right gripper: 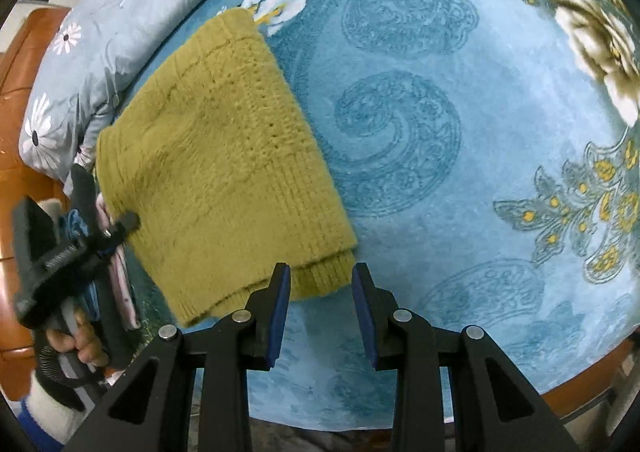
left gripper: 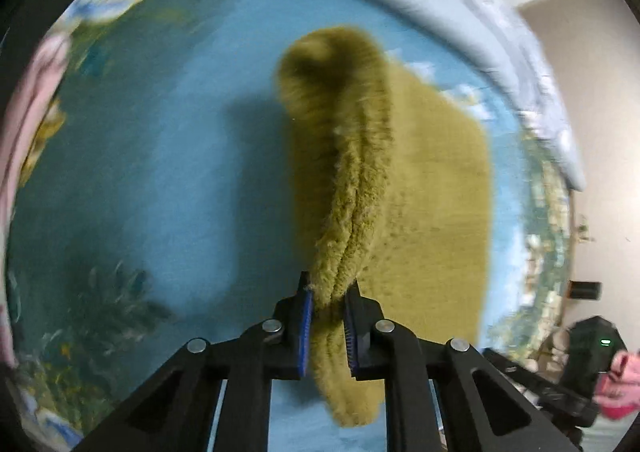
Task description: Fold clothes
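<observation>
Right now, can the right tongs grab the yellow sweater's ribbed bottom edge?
Probably yes. The right tongs are open just in front of the sweater hem, with nothing between them. The left tongs pinch another part.

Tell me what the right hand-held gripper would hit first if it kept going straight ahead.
Probably the ribbed hem of the olive-green sweater, lying between and just beyond the open right hand-held gripper; depth is uncertain.

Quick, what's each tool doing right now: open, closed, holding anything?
Left tool: closed on a bunched edge of the olive-green sweater.
Right tool: open, holding nothing, its pads straddling the sweater's ribbed hem corner.
</observation>
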Demonstrator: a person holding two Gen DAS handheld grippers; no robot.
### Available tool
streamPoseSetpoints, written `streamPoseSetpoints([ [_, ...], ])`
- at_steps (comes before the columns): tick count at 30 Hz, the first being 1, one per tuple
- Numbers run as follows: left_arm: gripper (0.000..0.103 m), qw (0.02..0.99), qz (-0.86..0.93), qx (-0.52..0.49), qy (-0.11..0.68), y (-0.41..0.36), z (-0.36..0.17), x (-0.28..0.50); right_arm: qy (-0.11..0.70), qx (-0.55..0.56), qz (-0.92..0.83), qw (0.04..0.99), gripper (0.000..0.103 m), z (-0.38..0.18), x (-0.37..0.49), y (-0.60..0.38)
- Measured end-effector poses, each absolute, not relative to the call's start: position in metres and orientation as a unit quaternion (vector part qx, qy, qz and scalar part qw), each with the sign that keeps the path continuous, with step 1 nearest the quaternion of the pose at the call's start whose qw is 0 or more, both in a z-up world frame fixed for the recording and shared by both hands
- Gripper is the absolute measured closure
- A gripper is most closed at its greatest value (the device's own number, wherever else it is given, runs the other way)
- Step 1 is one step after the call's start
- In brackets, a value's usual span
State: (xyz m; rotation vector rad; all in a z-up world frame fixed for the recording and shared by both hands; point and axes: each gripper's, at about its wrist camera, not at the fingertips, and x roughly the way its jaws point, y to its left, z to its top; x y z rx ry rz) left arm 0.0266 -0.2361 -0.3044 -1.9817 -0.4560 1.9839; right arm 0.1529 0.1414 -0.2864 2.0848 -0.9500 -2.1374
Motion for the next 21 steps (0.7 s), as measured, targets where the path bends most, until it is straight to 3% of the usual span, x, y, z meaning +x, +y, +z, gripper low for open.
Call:
streamPoseSetpoints([
  [3, 0.085, 0.141, 0.683, -0.698, -0.160, -0.241, -0.314, 0.028, -0.325, 0.657, -0.680, 0.013, 0.069, -0.291, 0.151, 0.141],
  [7, 0.082, 0.137, 0.674, -0.706, -0.171, -0.235, -0.316, 0.022, -0.341, 0.641, -0.688, 0.012, 0.045, -0.299, 0.142, 0.143],
  [9, 0.077, 0.140, 0.670, -0.705, -0.184, -0.236, -0.313, 0.021, -0.346, 0.639, -0.687, 0.012, 0.045, -0.306, 0.136, 0.145],
  [13, 0.052, 0.141, 0.682, -0.689, -0.201, -0.244, -0.291, 0.026, -0.344, 0.648, -0.679, 0.034, 0.045, -0.325, 0.121, 0.140],
  [16, 0.043, 0.130, 0.698, -0.673, -0.209, -0.256, -0.271, 0.033, -0.331, 0.654, -0.678, 0.049, 0.045, -0.336, 0.111, 0.137],
  [21, 0.040, 0.089, 0.711, -0.654, -0.242, -0.274, -0.255, 0.048, -0.344, 0.652, -0.669, 0.090, 0.042, -0.343, 0.100, 0.134],
])
